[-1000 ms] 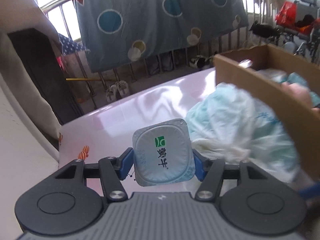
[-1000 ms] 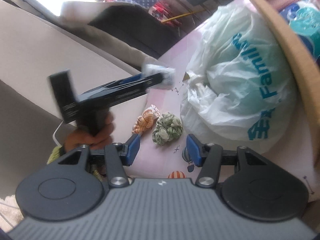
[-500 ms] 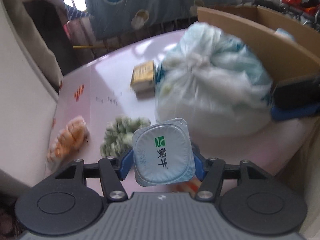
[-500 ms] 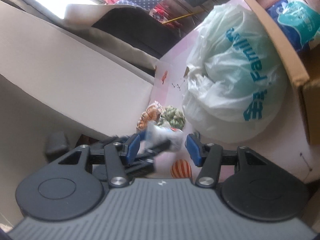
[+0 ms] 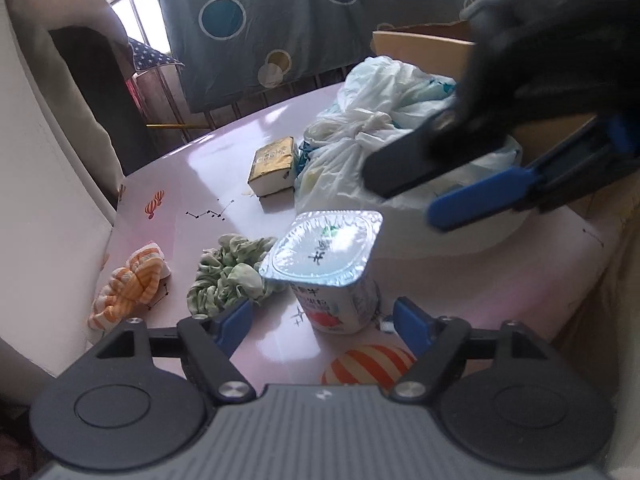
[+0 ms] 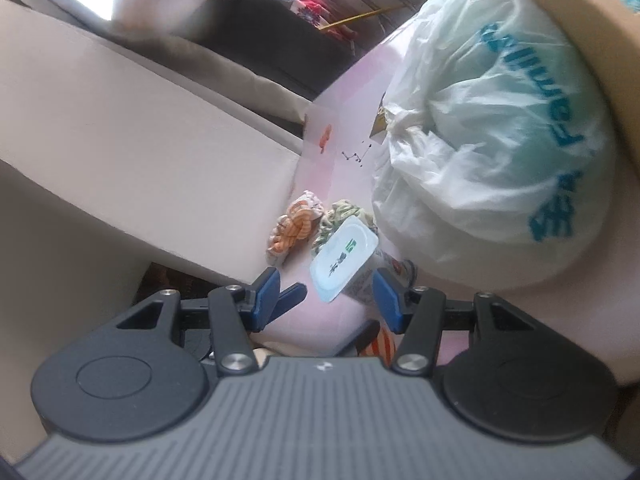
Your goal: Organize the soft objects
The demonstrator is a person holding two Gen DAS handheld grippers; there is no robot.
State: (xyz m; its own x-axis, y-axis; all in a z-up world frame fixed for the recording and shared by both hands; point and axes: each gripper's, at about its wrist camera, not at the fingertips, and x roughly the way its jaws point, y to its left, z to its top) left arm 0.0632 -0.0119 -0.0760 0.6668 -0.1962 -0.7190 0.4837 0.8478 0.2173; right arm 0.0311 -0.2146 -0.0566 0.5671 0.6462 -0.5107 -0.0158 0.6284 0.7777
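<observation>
1. The big white plastic bag with teal lettering [image 5: 404, 128], knotted and bulging, leans against the brown cardboard box [image 5: 424, 42] on the pale pink counter [image 5: 224, 172]. The right tool [image 5: 404, 196], its jaws partly spread around nothing, hangs just beside it; a careless swing could shove or snag the thin plastic.
2. The square foil-lidded yogurt cup [image 5: 332, 268] stands upright on the counter between the left tool's [image 5: 324, 320] blue pads. Its jaws have just been opening and stand apart from the cup; pulling back crookedly could topple it.
3. The crumpled green scrunchie [image 5: 230, 270] touches the cup, with the orange striped scrunchie [image 5: 132, 280] near it, so grabbing the green one may nudge the cup.
4. Hidden: the box's contents are mostly out of frame, the bag's contents cannot be made out, and the right tool is blurred.
</observation>
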